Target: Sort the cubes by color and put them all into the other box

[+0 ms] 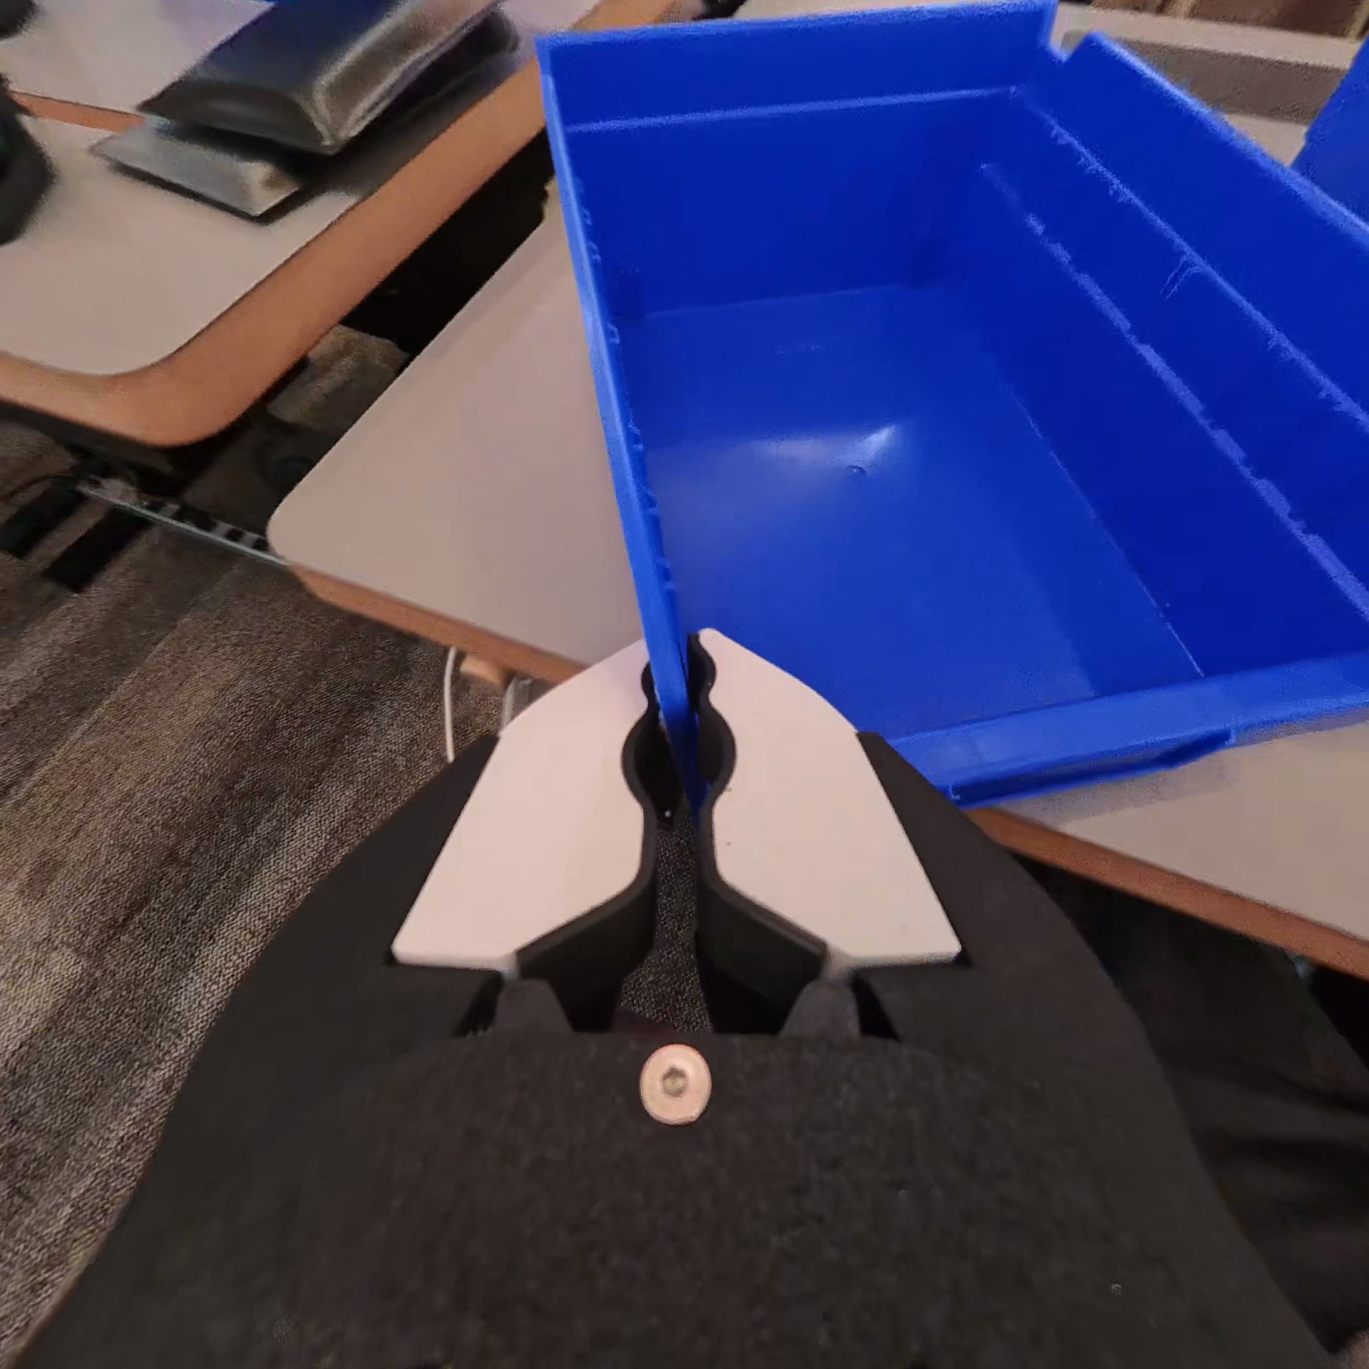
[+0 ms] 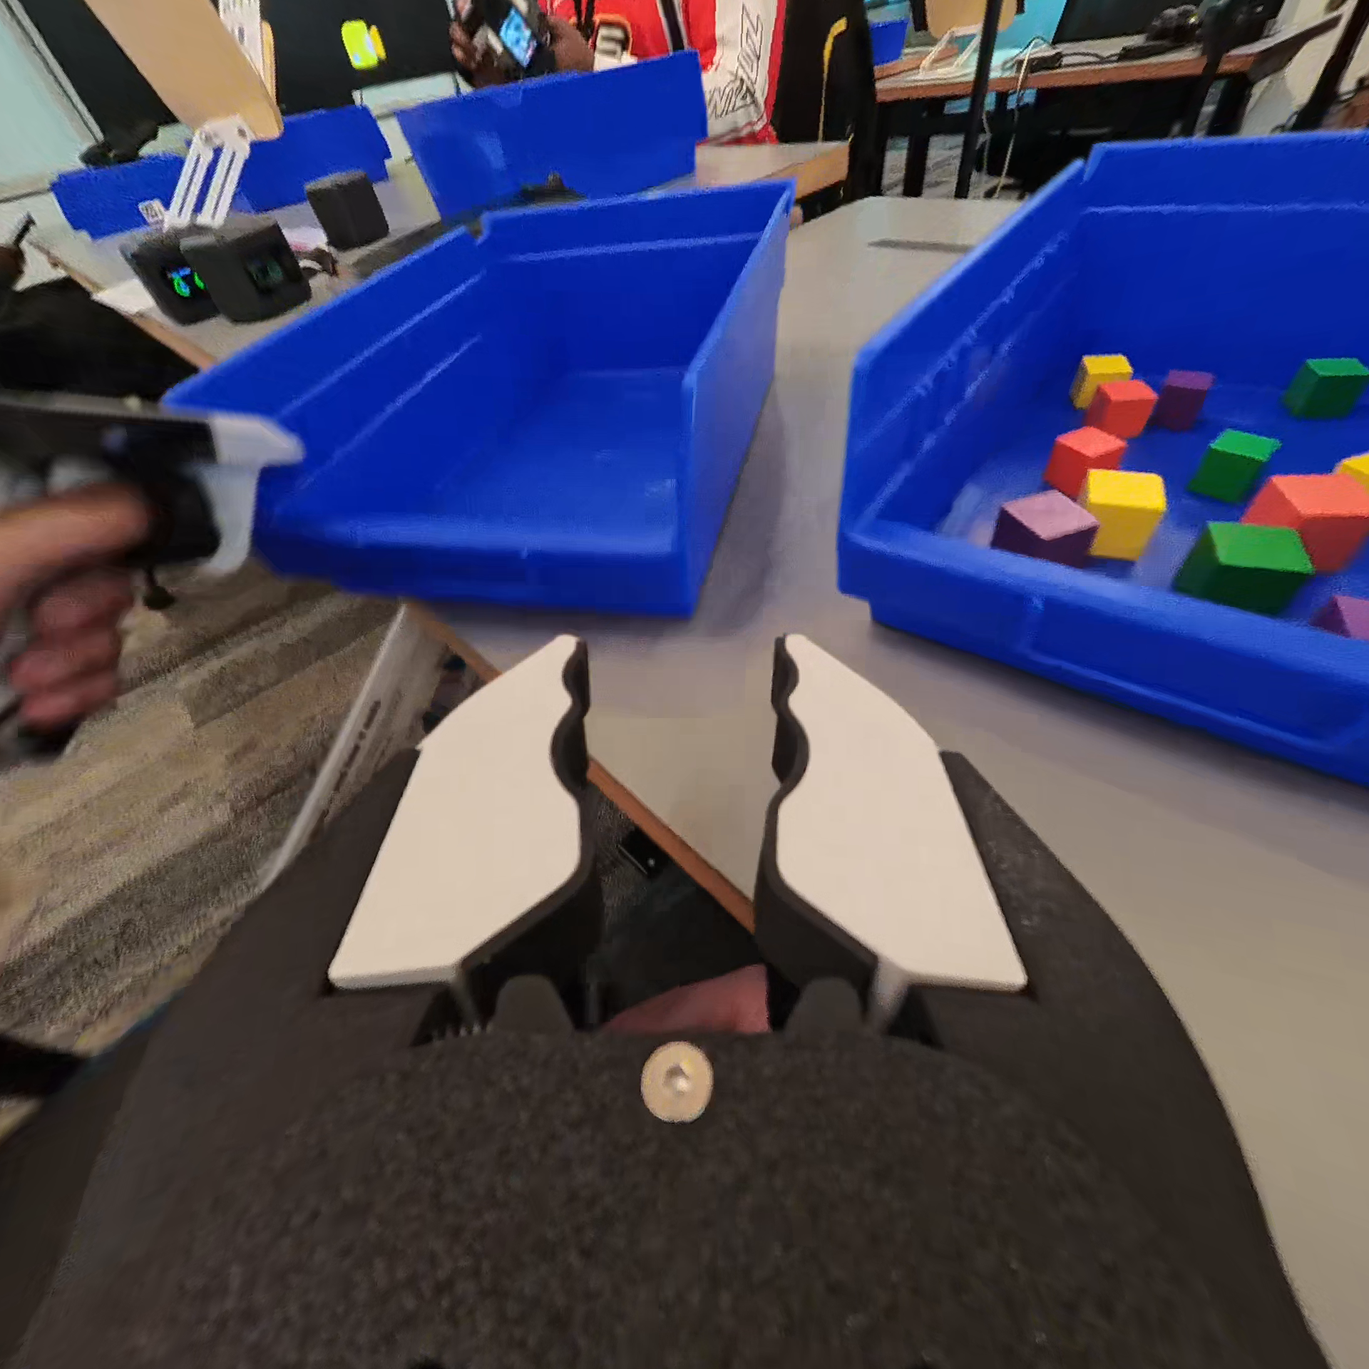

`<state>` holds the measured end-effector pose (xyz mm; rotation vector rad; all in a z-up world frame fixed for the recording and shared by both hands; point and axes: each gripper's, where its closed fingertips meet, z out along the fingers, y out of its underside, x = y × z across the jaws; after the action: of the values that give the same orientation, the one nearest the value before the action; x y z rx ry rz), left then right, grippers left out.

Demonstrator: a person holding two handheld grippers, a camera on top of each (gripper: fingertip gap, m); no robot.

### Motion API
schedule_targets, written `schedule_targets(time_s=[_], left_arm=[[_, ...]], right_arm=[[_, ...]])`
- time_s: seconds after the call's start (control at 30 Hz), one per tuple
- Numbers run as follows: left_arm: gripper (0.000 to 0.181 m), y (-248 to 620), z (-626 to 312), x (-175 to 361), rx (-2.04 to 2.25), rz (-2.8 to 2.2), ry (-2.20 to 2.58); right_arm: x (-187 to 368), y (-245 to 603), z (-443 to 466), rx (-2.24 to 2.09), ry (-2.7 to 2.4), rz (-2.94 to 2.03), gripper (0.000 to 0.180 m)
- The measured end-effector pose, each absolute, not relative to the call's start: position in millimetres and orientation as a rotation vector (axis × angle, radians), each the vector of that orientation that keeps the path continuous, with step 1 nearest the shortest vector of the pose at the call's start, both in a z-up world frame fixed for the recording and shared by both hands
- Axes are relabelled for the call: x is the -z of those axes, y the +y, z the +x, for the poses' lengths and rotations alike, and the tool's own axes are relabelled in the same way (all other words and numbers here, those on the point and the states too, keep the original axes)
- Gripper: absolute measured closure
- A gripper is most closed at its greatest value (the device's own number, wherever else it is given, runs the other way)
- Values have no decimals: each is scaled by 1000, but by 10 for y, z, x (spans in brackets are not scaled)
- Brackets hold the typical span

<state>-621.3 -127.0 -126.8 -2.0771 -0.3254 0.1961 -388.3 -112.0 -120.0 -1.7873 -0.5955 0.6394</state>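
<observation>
The left gripper (image 1: 678,667) is clamped on the near left corner of the empty blue bin (image 1: 926,518), its white fingers (image 1: 563,800) pinching the bin's thin side wall between them. From the right wrist view the same tool shows at the far left, held in a blurred hand (image 2: 59,593), its tips meeting the bin's corner rim. This bin sits on a grey table (image 2: 852,704) with a wood-coloured edge, near the table's left corner, and holds nothing. Carpeted floor (image 1: 148,741) lies below and to the left.

In the middle, the right gripper (image 2: 680,659) hovers over the table's near edge with its jaws apart and nothing between them, pointing at the bare strip between the two bins.

To the right stands the second blue bin (image 2: 963,593), well apart from the first. The cubes (image 2: 1126,511) lie scattered on its floor: red, yellow, purple and green ones, some touching. A purple cube (image 2: 1044,526) sits nearest the front left, just beside a yellow one, and a green cube (image 2: 1244,567) lies further right beside a large red cube (image 2: 1318,511).
</observation>
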Motion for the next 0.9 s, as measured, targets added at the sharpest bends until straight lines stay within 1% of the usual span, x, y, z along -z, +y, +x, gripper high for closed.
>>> schedule_targets(time_s=[0.1, 0.17, 0.2, 0.23, 0.27, 0.3, 0.33, 0.43, 0.5, 0.63, 0.73, 0.8, 0.9], left_arm=[[176, -1554, -6129, 1267, -215, -2042, -340], [176, -1661, -6088, 1268, -234, -2031, -327], [176, -1695, -6064, 1269, -242, -2031, -315], [175, -1717, -6028, 1270, -243, -2032, -301], [175, -1734, -5992, 1265, -243, -2027, -292], [175, -1749, -5954, 1249, -256, -2018, -277], [174, -1770, -5906, 1213, -287, -2003, -255], [175, -1864, -5703, 943, -370, -1895, -220], [174, -1929, -5525, 619, -404, -1778, -187], [175, -1899, -4943, -195, -404, -1542, -67], [174, -1584, -4260, -663, -318, -1449, 84], [173, -1290, -3700, -839, -241, -1434, 198], [172, -882, -2746, -908, -140, -1443, 338]], right_arm=[[1149, -917, -4111, -589, -560, -1788, 131], [1167, -787, -4236, -619, -543, -1809, 133], [1227, -800, -4349, -686, -592, -1842, 138], [1318, -797, -4418, -712, -627, -1897, 153], [1341, -801, -4462, -753, -634, -1921, 155], [1316, -754, -4417, -724, -596, -1918, 167], [1283, -720, -4375, -669, -602, -1893, 173], [1119, -752, -4199, -603, -567, -1816, 177], [862, -822, -4031, -619, -523, -1723, 177], [52, -917, -3415, -579, -395, -1513, 177], [-508, -851, -2635, -482, -271, -1420, 177], [-771, -769, -2004, -376, -209, -1404, 177], [-954, -638, -987, -227, -107, -1442, 177]])
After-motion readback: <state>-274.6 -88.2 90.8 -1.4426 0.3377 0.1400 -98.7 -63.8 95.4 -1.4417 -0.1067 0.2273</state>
